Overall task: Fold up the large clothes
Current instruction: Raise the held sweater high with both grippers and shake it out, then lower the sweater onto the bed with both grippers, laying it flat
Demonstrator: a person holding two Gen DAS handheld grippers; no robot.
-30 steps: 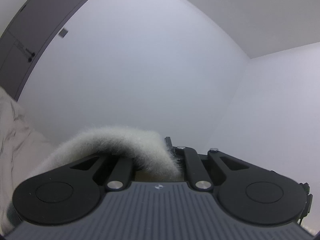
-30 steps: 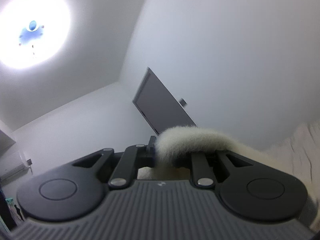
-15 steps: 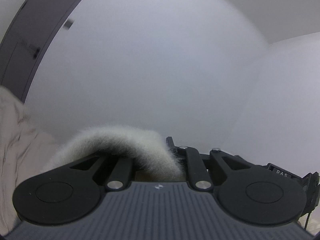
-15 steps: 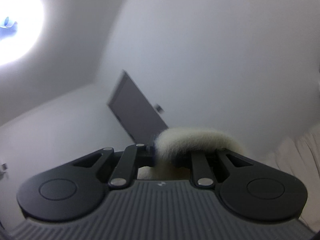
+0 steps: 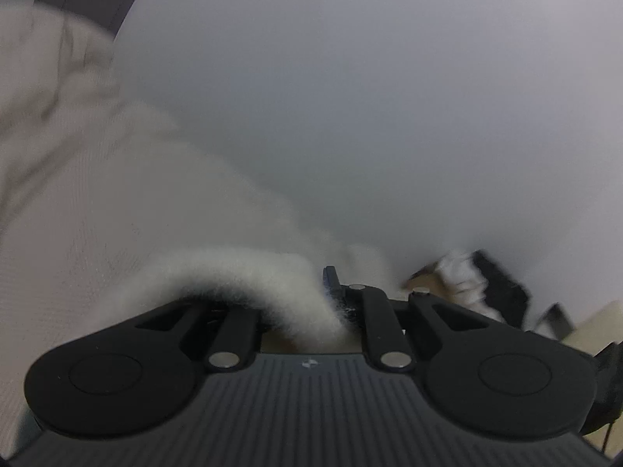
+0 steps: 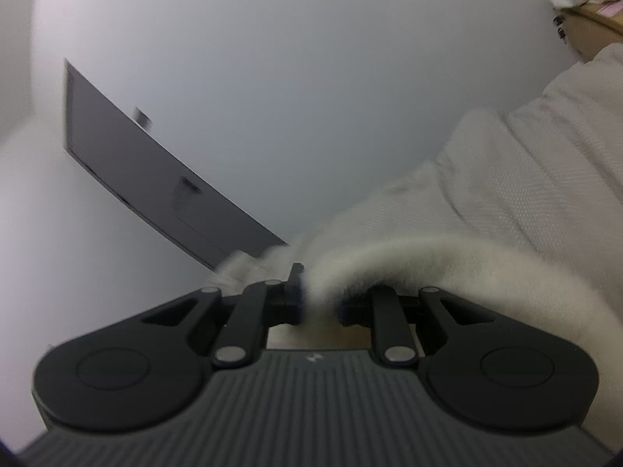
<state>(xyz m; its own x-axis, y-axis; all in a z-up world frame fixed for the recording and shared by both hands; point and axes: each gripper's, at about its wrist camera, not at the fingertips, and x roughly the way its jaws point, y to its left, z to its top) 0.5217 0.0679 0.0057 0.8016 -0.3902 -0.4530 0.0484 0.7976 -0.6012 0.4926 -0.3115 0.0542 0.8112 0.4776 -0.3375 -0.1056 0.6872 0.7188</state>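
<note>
Both grippers are clamped on the same cream garment, each pinching its fluffy white trim. The left gripper holds the trim close to its right-hand finger, and the cloth spreads away to the left side of that view. The right gripper grips another stretch of the trim between its nearly closed fingers, and the cloth runs off to the right. The garment hangs in the air between the two grips; neither view shows a table, bed or other surface carrying it.

As a judgement, the fold is in its carrying phase: an edge has been picked up at two points and is being swung over, but nothing shows it laid down, so setting it down, smoothing it and any further folds seem left to do.

Much is hidden. The garment's overall shape, its lower part and any folds already made lie outside both views. Motion blur softens most of the left view, where a dark object with something white near the right edge cannot be identified. The right view shows a grey door on a pale wall and, in the top right corner, a cardboard box with crumpled white cloth above it, cut off by the frame.
</note>
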